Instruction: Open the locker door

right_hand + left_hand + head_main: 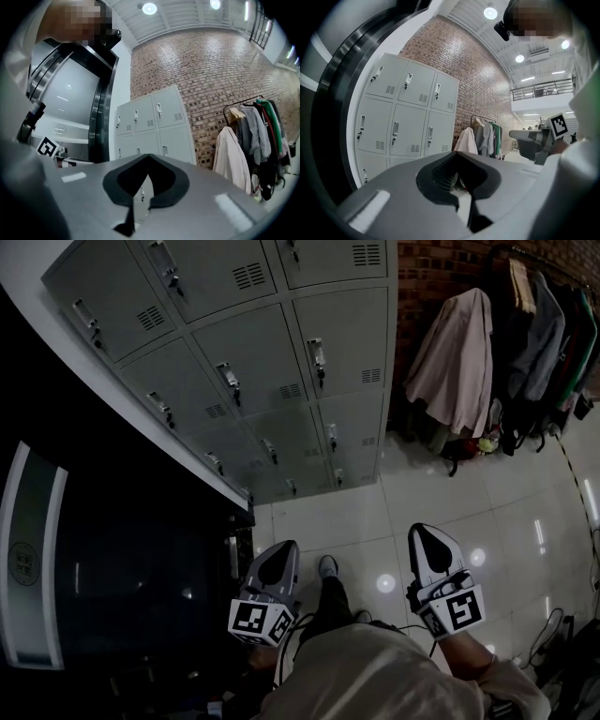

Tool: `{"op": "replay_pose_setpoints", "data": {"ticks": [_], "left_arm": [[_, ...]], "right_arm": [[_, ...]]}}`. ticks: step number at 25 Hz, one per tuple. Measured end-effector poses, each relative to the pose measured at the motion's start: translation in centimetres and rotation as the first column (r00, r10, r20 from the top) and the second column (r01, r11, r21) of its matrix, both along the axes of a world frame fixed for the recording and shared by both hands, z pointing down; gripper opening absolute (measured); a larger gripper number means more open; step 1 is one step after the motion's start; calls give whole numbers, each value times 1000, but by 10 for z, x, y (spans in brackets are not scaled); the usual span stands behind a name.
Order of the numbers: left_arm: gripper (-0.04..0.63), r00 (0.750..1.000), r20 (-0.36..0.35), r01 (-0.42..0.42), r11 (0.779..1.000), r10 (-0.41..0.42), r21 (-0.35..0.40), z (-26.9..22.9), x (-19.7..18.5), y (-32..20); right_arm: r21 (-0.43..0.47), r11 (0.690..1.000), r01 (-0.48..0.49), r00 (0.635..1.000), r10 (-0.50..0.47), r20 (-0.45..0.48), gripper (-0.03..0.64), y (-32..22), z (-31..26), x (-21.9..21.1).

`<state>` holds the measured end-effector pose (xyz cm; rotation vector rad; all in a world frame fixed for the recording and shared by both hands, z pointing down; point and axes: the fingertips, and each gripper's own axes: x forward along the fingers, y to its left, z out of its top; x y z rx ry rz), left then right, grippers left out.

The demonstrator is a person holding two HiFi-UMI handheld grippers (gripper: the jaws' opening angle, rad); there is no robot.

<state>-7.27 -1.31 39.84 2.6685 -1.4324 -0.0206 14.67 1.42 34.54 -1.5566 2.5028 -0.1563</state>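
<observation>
Here, grey metal lockers [281, 352], brick wall [441, 268]

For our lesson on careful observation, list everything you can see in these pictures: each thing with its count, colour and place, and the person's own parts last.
lockers: one bank, three columns, grey, visible doors shut, against the wall ahead
brick wall: one, red-brown, right of the lockers
clothes rail: one, dark, hung with several garments, before the brick wall
pale coat: one, pinkish-white, at the rail's end nearest the lockers
dark panel: one, black, left of the lockers
floor: pale glossy tiles
cables: a few, dark, on the floor at lower right
shoe: one, pale, between the grippers
left gripper: one, grey, shut, empty
right gripper: one, grey, shut, empty
</observation>
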Motion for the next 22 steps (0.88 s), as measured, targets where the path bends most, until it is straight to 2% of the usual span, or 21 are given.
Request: {"op": "replay_pose_setpoints", "data": {"ticks": [4, 7, 9, 11, 12, 14, 17, 20, 22], "left_arm": [[64, 1000, 3, -25, 999, 25, -37, 27, -3, -26], [64, 999, -7, -43, 999, 43, -23, 19, 0, -57], [64, 999, -8, -53, 999, 53, -5, 12, 1, -77], [64, 997, -4, -77, 997, 77, -4, 14, 2, -97], [64, 996, -4, -91, 996, 91, -11, 16, 2, -107], [64, 993, -12, -118, 993, 118, -29, 20, 3, -128], [64, 988, -11, -155, 988, 155, -10, 17, 4, -158], [64, 986, 7, -165, 986, 164, 24, 13, -3, -185], [64, 987, 15, -163, 986, 163, 43, 11, -15, -200]], "right_arm": [[-55, 998, 9, 999, -10, -30, 0, -18, 25, -8], [-83, 996, 27, 998, -31, -51, 2, -36, 31, -20], [-62, 998, 27, 998, -30, -52, 1, -52, 28, -26], [7, 1000, -3, 1000, 3, -7, 2, -72, 14, -27], [6, 1000, -15, 1000, 15, -3, 1, -80, 14, -28], [-78, 997, -21, 999, 17, -50, 2, -93, 30, -31], [-113, 993, -33, 996, 24, -81, 1, -118, 40, -40], [-111, 993, -46, 997, 38, -69, 0, -144, 42, -53], [-50, 997, -60, 998, 58, -37, 2, -164, 30, -63]]}}
